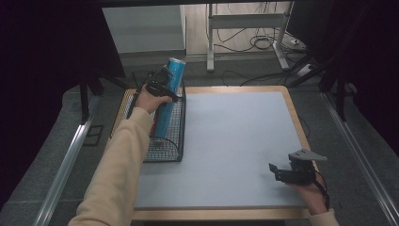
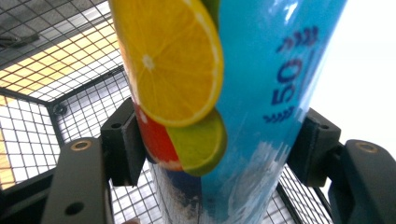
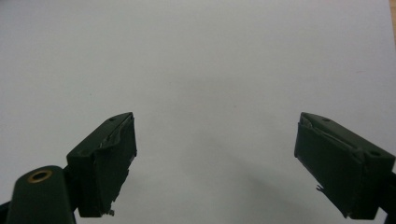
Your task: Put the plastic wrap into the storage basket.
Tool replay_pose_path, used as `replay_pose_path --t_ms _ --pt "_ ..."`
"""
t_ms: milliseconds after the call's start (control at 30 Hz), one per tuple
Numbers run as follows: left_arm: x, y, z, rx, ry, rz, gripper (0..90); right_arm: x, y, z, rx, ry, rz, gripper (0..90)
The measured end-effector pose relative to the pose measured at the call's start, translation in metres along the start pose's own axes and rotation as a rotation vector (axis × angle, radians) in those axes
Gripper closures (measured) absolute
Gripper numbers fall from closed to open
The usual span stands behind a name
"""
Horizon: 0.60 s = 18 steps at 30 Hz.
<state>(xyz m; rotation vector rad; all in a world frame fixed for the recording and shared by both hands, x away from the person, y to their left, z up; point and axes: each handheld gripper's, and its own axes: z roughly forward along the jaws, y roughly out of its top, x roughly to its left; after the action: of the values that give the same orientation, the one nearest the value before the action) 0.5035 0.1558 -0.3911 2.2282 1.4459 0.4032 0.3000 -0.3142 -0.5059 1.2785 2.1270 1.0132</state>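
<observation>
Left claw [image 1: 162,87] clamping a tall blue can [image 1: 168,96] printed with citrus slices, can standing tilted, seemingly inside the wire basket [image 1: 164,146] at the bench's [image 1: 226,141] far left, right claw [image 3: 215,158] gaping empty, hovering near right.

left gripper [image 1: 162,84]: grips blue can [image 1: 170,94] | wire basket [image 1: 171,141] | right gripper [image 1: 282,173]: idle

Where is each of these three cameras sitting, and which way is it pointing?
High view: above the person's side, looking forward and down on the table; both forearms and tongs show.
Left gripper view: rides the left tongs, looking along black jaws clamped on the blue can in the wire basket.
Right gripper view: rides the right tongs, open over bare tabletop.
High and left views share can and basket.
</observation>
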Motion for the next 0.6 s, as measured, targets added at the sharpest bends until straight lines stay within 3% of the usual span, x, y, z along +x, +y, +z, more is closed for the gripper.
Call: replay_pose_path --t_ms 367,600 --pt "0.001 0.009 0.018 0.025 0.007 -0.026 32.0 -0.001 -0.001 0.0 -0.001 -0.001 0.003 12.9" --pt "-0.001 0.014 0.025 0.042 0.016 -0.01 32.0 0.0 -0.001 0.001 0.001 -0.004 0.001 12.9"
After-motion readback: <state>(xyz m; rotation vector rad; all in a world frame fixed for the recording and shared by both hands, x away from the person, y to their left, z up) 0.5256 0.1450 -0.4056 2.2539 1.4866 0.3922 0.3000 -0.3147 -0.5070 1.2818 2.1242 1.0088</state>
